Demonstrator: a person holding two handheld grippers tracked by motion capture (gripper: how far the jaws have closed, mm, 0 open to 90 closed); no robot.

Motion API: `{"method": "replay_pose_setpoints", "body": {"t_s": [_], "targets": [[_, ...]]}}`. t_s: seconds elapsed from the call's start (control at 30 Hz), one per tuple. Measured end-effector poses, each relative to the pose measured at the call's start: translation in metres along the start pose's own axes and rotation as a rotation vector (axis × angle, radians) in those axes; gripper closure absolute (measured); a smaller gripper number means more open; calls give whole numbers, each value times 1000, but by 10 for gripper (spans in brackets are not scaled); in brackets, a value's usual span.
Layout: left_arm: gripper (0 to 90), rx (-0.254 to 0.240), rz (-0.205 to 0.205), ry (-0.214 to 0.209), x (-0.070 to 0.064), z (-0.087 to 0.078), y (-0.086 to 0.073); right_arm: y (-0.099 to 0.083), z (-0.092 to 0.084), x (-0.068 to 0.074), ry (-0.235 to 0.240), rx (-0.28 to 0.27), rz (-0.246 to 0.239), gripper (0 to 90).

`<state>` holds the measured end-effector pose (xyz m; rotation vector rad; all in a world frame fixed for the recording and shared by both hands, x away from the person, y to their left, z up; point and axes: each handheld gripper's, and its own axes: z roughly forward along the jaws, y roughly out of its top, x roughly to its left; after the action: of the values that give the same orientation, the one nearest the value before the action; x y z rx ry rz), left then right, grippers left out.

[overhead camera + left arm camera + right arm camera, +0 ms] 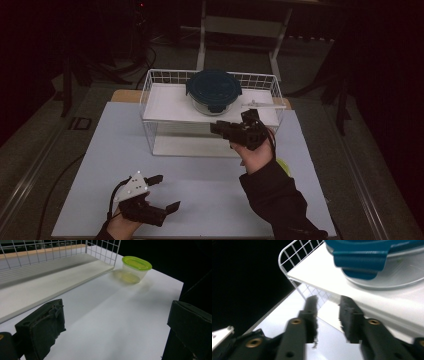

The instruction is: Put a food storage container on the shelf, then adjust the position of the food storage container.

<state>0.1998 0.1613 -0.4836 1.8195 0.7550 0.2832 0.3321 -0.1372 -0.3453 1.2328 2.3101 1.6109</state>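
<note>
On top of the pale blue table (pixel 200 190) stands a white wire basket (pixel 150 90) with a flat white shelf board carrying a round glass container (pixel 214 97) under a dark blue clip lid. Right gripper (pixel 232 122) sits just before that container, jaws part open, nothing between them. Judged step: a grasp on the lid's front clip; approach should be level and centred on the tab. Left gripper (pixel 167 192) rests wide and empty near the table's front. Small translucent tub (pixel 133 270), green oval lid, stands beside the basket
</note>
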Motion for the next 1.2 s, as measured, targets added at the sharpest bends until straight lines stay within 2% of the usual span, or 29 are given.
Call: {"method": "replay_pose_setpoints", "body": {"t_s": [0.03, 0.07, 0.1, 0.13, 0.17, 0.2, 0.23, 0.27, 0.3, 0.4, 0.43, 0.47, 0.53, 0.57, 0.6, 0.63, 0.73, 0.77, 1.0, 1.1, 1.13, 1.2], "targets": [[6, 0, -7, -1, 1, 0, -1, -3, -2, 0, 11, -6, -9, 551], [6, 0, -7, -1, 1, 0, -1, -3, -2, 0, 11, -6, -9, 551], [6, 2, -19, -6, 3, 1, -3, -10, -5, 1, 8, -18, -33, 418], [6, 2, -19, -6, 3, 1, -3, -10, -5, 1, 8, -18, -33, 418], [6, -1, -16, -7, 4, 2, -4, -16, -7, 0, 10, -29, -40, 336], [6, -1, -16, -7, 4, 2, -4, -19, -9, -1, 10, -39, -38, 292], [6, -5, -5, -7, 3, 2, -4, -22, -12, -3, 31, -45, -52, 225], [6, -5, -5, -7, 3, 2, -4, -22, -12, -3, 31, -45, -52, 225], [6, -13, -1, -10, 3, 2, -4, -28, -17, -5, 47, -60, -58, 185], [6, -14, -1, -13, 4, 3, -4, -34, -22, -8, 45, -69, -73, 179], [6, -15, -1, -17, 5, 4, -4, -41, -28, -11, 33, -97, -115, 188], [6, -16, -2, -21, 5, 4, -4, -44, -31, -13, 25, -91, -136, 189], [6, -19, 1, -26, 4, 4, -5, -48, -35, -15, 13, -92, -153, 189], [6, -13, 14, -22, 4, 5, -5, -56, -43, -19, -3, -107, -176, 188], [6, -13, 14, -22, 4, 5, -5, -56, -43, -19, -3, -107, -176, 188], [6, -13, 8, -27, 4, 5, -5, -63, -50, -24, -33, -104, -188, 188], [6, -13, 5, -27, 4, 6, -6, -69, -57, -29, -48, -104, -198, 187], [6, -16, 8, -33, 4, 7, -6, -74, -64, -34, -72, -104, -206, 178], [6, -15, 3, -35, 4, 8, -7, -86, -82, -51, -86, -131, -188, 163], [6, -13, 5, -38, 4, 7, -8, -94, -92, -63, -129, -132, -165, 161], [6, -13, 5, -38, 4, 7, -8, -94, -92, -63, -129, -132, -165, 161], [6, -14, 2, -40, 4, 7, -8, -100, -98, -71, -163, -112, -158, 131]]}}
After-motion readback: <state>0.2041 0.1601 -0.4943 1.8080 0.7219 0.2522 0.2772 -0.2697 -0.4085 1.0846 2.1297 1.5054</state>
